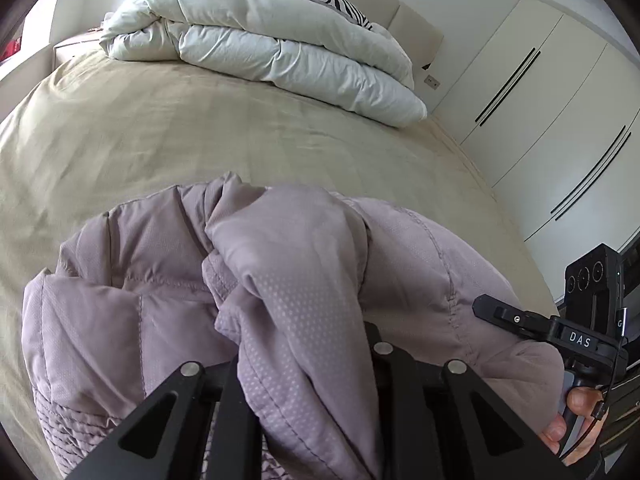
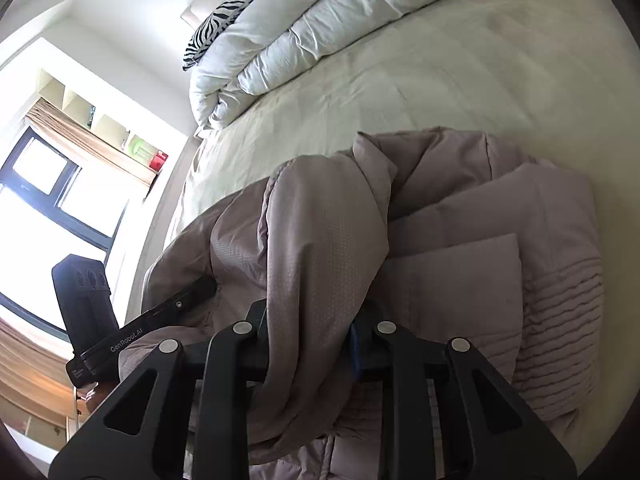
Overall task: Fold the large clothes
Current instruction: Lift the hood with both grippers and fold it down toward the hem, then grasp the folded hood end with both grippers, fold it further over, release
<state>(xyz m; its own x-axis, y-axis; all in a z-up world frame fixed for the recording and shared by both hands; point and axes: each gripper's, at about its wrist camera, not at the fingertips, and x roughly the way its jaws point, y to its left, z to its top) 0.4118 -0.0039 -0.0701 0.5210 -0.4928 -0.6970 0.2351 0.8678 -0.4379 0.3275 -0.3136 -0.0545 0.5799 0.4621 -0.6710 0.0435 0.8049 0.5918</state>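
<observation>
Bedroom, beige bed [image 1: 160,128], white duvet [image 1: 272,48] bunched at far end, wardrobe [image 1: 560,92] on right. Mauve padded jacket [image 1: 132,280] lies half-bundled on near part of bed. Left gripper [image 1: 304,364] pinches a fold of jacket between nearly closed jaws; right gripper [image 2: 308,344] likewise pinches a draped fold.

Risks, as judgement: fabric looks slick and puffy, so a thin pinch may slip out once lifted. Grippers sit close together, so pulling unevenly could twist the fold or drag the already stacked part at far right in the right view. Quilted bulk may spring open again.
</observation>
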